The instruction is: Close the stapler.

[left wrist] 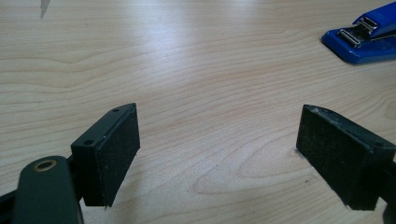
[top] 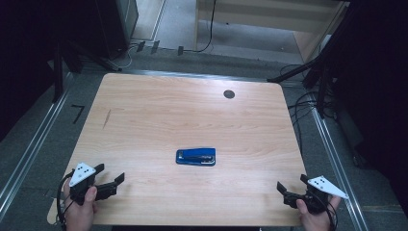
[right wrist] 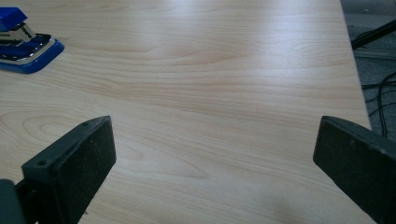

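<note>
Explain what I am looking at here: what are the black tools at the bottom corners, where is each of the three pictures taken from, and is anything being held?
There is no robot arm. A person holds a hand-operated two-jaw tool in each hand: the left gripper and the right gripper, each with a grey three-cornered plate on top.

The high view looks down on the wooden table from above the person's side, so the hands enter from the bottom. The other two pictures come from a camera riding on each gripper, looking along its own black fingers toward the table.

One thing lies on the table: a blue stapler, near the middle. It appears at the upper right of the left gripper view and the upper left of the right gripper view. A small dark round spot sits near the far edge.

Nothing is held. Both grippers stand open, apart from the stapler, with bare wood between their fingers.
</note>
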Available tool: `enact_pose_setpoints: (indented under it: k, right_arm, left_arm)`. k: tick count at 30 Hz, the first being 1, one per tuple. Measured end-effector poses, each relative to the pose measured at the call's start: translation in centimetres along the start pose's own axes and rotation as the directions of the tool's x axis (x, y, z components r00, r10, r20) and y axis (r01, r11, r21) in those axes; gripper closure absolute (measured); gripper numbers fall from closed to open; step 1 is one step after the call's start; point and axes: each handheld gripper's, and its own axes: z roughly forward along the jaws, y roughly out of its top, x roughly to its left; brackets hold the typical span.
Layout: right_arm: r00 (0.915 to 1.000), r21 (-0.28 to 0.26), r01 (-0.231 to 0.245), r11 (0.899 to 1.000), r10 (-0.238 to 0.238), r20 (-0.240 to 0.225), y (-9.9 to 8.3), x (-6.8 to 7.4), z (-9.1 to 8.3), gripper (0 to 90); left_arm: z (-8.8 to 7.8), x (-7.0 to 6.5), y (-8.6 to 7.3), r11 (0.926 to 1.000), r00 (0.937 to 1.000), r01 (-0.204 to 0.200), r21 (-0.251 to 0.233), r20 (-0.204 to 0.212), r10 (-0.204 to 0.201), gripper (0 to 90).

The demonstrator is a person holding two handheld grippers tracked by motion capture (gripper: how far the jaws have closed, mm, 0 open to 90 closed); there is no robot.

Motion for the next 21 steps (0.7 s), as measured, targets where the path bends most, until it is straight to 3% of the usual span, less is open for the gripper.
enact_pose_setpoints:
  k: [7, 21]
  right_arm:
    - [0.9999, -0.010, 0.009, 1.000, -0.009, 0.008, -0.7, -1.3, -0.8, 0.0]
    - [0.9992, -0.007, -0.020, 1.000, 0.020, 0.034, -1.6, -2.7, -1.5, 0.0]
  left_arm:
    - [0.0, 0.0, 0.0, 1.0000, 1.0000, 0.001, -0.002, -0.001, -0.001, 13.9]
    - [0.0, 0.0, 0.0, 1.0000, 1.0000, 0.001, -0.001, 0.001, -0.001, 13.9]
